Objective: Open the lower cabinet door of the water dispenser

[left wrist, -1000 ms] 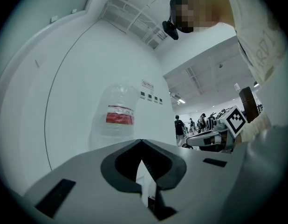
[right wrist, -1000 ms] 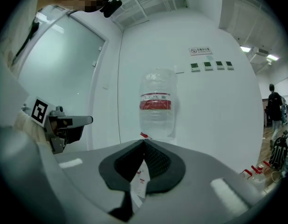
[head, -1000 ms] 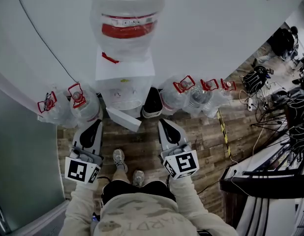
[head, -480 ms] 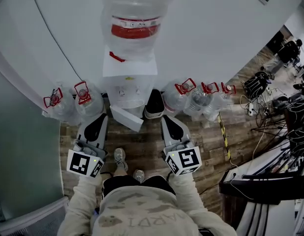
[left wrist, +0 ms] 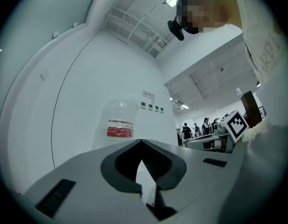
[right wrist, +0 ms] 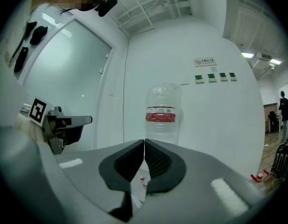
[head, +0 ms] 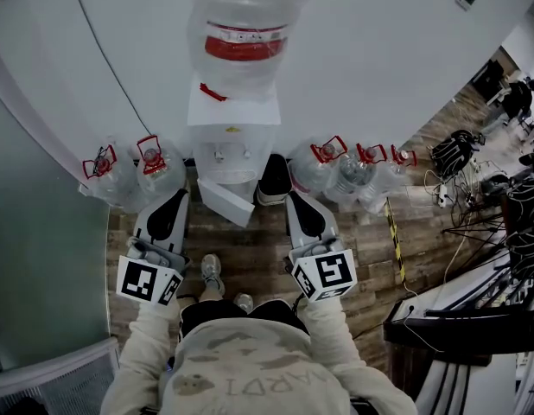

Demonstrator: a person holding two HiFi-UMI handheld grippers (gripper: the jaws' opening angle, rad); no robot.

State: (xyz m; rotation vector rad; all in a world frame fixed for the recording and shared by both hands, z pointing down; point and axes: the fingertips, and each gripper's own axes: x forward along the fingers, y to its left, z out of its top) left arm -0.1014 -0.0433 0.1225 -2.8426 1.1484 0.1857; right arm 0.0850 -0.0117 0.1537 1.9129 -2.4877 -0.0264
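Water dispenser [head: 232, 132] stands against the wall [head: 379, 76]; its lower cabinet door [head: 224, 204] hangs open, angled outward, between both claws. Left claw [head: 174, 199] sits just beside the door's edge, right claw [head: 295, 201] farther off; both are clenched on nothing.

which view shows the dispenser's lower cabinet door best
The head view: it shows the white lower cabinet door from above, swung out from the base of the water dispenser. The left and right gripper views show none of the door, only the bottle on top of the dispenser.
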